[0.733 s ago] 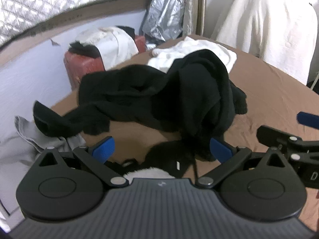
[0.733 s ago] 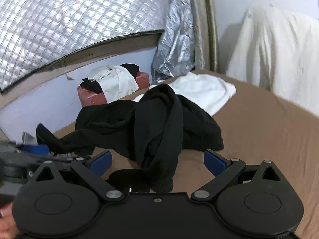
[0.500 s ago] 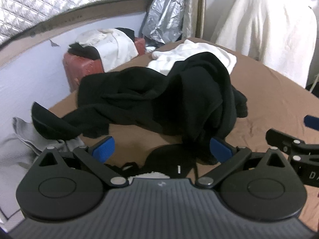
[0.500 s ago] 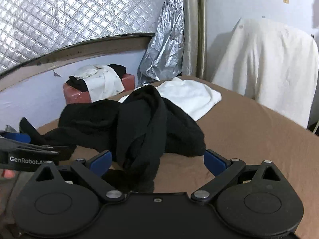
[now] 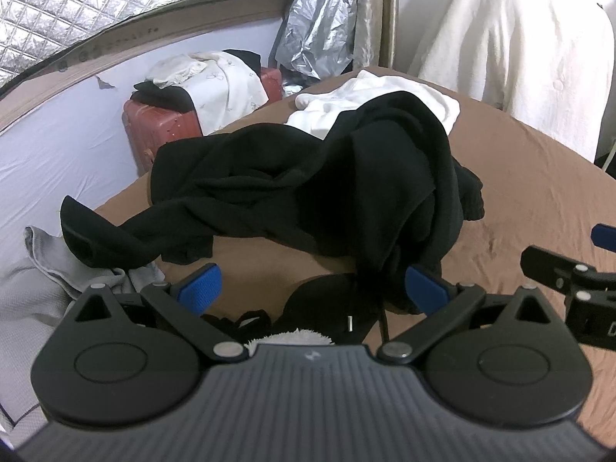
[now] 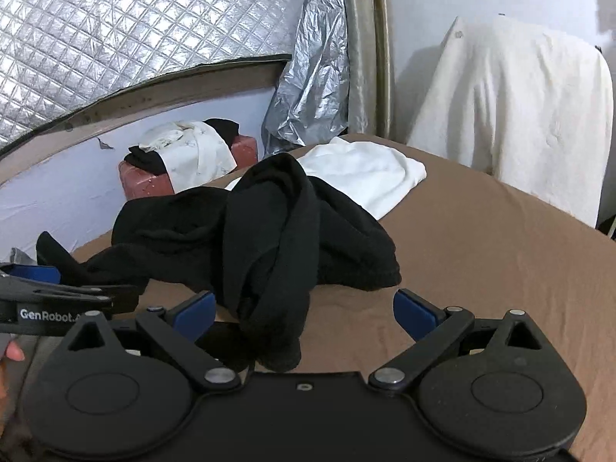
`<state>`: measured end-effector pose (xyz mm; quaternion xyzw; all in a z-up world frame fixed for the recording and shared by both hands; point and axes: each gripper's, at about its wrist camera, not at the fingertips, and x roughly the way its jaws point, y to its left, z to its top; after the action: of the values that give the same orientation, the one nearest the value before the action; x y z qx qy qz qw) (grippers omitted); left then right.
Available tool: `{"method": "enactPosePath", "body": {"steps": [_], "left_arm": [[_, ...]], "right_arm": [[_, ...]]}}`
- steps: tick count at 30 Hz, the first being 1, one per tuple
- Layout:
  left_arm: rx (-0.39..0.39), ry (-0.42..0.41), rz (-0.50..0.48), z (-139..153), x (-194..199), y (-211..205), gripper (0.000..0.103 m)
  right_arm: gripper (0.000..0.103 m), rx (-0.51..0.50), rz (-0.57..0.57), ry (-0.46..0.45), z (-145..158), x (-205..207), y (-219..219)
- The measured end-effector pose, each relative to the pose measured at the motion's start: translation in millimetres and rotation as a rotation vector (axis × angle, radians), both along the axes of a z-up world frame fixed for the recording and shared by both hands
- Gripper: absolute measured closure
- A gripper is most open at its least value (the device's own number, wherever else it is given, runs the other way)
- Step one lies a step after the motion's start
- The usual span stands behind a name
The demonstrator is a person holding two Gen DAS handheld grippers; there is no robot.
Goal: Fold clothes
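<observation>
A crumpled black garment [image 5: 308,192] lies in a heap on the brown bed sheet [image 5: 519,177]; it also shows in the right wrist view [image 6: 269,238]. A white garment [image 5: 385,96] lies behind it, also seen in the right wrist view [image 6: 365,173]. My left gripper [image 5: 312,288] is open and empty, just short of the heap's near edge. My right gripper [image 6: 304,308] is open and empty, with the heap's near fold hanging between its fingers. A grey garment [image 5: 46,288] lies at the left.
A red suitcase [image 5: 161,131] with clothes on top stands beside the bed by the wall. A white cloth-covered object [image 5: 519,46] stands behind the bed at the right. A small black item with a white fluffy part [image 5: 292,337] lies below the left gripper.
Both grippers have drawn back and risen slightly from the black heap; the right gripper shifted right. Both stay open. The clothes have not moved.
</observation>
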<state>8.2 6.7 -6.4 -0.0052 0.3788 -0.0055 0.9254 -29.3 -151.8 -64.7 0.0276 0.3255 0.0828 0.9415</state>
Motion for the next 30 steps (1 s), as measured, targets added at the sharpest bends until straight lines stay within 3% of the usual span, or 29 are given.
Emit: {"method": "enactPosePath", "body": {"steps": [13, 30], "left_arm": [[-0.003, 0.008, -0.021, -1, -1, -2, 0.0], [0.006, -0.006, 0.002, 6, -3, -6, 0.0]], "right_arm": [[0.003, -0.024, -0.035, -0.003, 1, 2, 3], [0.003, 0.035, -0.019, 0.007, -5, 4, -5]]}}
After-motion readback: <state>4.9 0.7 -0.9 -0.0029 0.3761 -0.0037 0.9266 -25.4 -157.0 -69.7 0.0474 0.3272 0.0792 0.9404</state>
